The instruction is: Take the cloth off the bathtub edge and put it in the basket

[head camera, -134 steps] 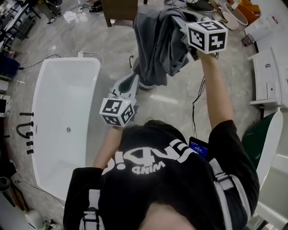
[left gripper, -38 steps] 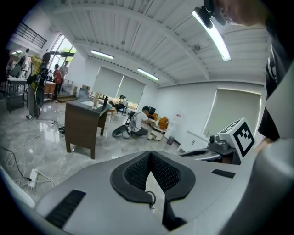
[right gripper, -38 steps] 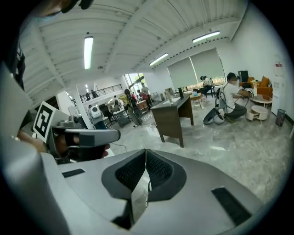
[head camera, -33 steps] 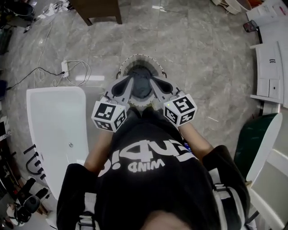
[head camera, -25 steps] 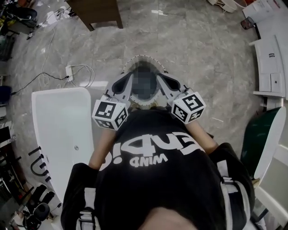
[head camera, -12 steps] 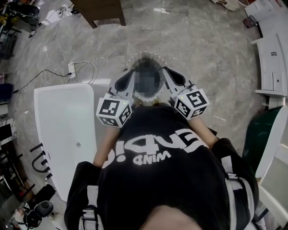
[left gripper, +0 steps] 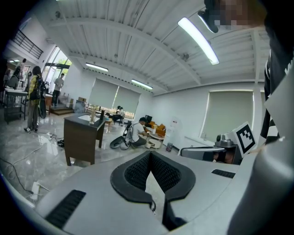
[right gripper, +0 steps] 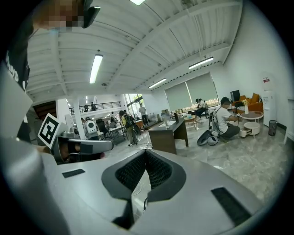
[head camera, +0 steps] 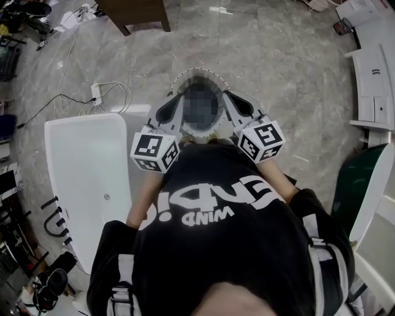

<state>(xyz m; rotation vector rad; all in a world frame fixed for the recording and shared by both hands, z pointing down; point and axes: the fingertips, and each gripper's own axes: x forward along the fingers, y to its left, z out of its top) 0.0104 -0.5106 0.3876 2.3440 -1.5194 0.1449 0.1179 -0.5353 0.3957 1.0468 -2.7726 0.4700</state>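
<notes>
Head view, looking down: left gripper [head camera: 177, 102] and right gripper [head camera: 227, 102] both point toward 12 o'clock and flank the basket [head camera: 197, 73], one at its 8 o'clock side, one at its 4 o'clock side. The cloth cannot be made out, since the basket's inside is obscured. Left gripper view and right gripper view: each pair of jaws is clenched tip to tip with nothing between. The person [head camera: 222, 247] fills the 6 o'clock half and hides the floor there. From the basket, a white bathtub [head camera: 86, 118] lies at 8 o'clock, with black fittings [head camera: 52, 222] just beyond its far rim. A power strip [head camera: 95, 92] with cable lies at 9 o'clock, a brown desk [head camera: 133, 12] at 11 o'clock, and a white cabinet [head camera: 370, 86] well apart at 3 o'clock.
</notes>
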